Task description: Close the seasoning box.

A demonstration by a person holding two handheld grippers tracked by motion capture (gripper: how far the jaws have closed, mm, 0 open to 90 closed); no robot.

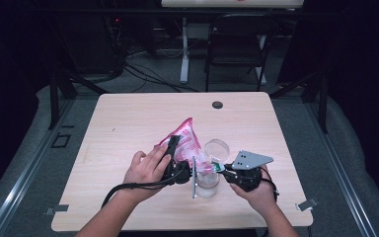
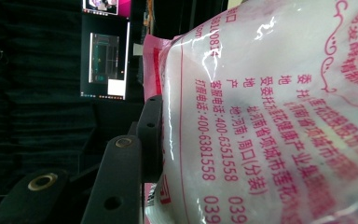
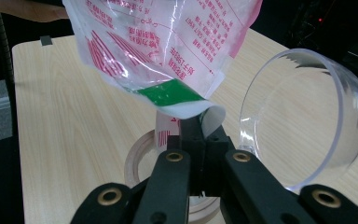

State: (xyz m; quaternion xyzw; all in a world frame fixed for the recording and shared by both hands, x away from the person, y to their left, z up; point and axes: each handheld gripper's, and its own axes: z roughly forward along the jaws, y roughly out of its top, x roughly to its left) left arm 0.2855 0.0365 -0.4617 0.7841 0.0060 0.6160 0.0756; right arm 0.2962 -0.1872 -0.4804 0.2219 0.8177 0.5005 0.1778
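Note:
A pink-and-white printed plastic bag (image 1: 185,136) is held tilted above the table near its front middle. My left gripper (image 1: 176,150) is shut on the bag's body. In the left gripper view the bag (image 2: 270,116) presses against the black finger (image 2: 123,182). My right gripper (image 1: 220,169) is shut on the bag's lower edge. In the right gripper view its jaws (image 3: 193,133) pinch the bag (image 3: 168,42) just under a green strip (image 3: 168,93). A clear jar (image 1: 208,185) stands open below that edge, with its rim (image 3: 137,161) behind the jaws.
A clear round lid (image 1: 217,147) sits beside the jar, large at the right (image 3: 307,116) in the right gripper view. The wooden table (image 1: 128,123) has a dark grommet (image 1: 217,104) at the back. A black chair (image 1: 237,44) stands beyond it.

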